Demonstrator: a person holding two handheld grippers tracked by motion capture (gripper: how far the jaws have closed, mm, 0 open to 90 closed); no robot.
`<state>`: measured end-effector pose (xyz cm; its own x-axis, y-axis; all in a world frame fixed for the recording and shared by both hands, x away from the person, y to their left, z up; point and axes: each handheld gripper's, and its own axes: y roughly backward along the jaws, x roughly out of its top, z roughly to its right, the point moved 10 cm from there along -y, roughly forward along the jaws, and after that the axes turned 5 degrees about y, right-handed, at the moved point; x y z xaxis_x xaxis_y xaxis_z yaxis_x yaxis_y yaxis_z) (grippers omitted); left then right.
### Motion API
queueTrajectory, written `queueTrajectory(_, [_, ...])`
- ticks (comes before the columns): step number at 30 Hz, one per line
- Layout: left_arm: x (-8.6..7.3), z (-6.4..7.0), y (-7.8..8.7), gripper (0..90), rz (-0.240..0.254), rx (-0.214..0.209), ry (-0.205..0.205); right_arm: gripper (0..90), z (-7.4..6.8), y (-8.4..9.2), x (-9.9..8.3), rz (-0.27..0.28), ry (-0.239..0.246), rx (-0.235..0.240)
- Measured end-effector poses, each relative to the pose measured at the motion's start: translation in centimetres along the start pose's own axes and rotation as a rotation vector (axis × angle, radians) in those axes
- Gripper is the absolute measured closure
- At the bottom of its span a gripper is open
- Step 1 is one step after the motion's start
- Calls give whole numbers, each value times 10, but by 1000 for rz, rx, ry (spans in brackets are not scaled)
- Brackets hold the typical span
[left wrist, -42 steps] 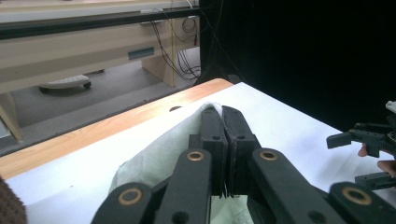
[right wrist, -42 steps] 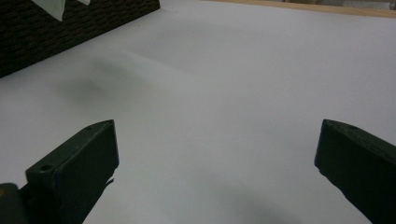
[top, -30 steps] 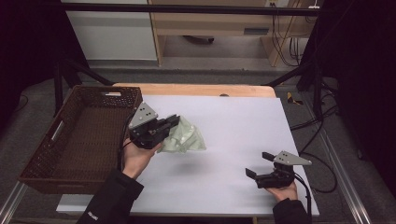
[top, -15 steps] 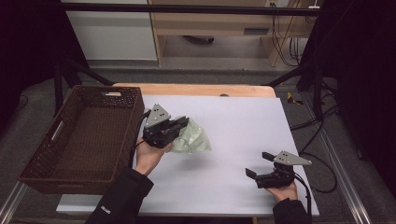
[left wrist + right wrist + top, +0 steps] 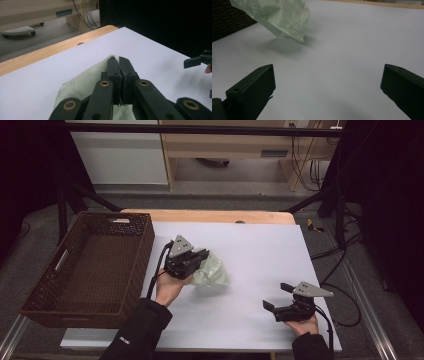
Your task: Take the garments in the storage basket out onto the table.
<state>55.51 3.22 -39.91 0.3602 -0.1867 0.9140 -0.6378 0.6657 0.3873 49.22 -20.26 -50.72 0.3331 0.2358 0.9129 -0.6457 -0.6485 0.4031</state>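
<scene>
Left gripper [image 5: 199,257] is clamped on a pale green cloth [image 5: 212,272], pinching just its top edge; it could slip out short of the wicker basket [image 5: 131,262] at left. Right gripper [image 5: 279,297] idles near right, jaws wide, holding nothing.

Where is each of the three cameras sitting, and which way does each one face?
High view: above the near table edge, looking forward and down; both forearms, left gripper, right gripper, basket.
Left gripper view: rides that gripper, jaws shut on the green cloth, facing the table's far side.
Right gripper view: looks between open jaws toward the hanging cloth.
Shared: the cloth.
</scene>
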Motion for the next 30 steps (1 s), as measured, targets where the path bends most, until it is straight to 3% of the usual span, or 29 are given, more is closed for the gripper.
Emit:
queueTrajectory(18, [-24, 6, -26, 878, -56, -14, 8, 4, 0, 0, -1, -4, 0, 0])
queueTrajectory(30, [-44, 9, -36, 878, -95, -25, 12, 4, -1, 0, -1, -6, -2, 1])
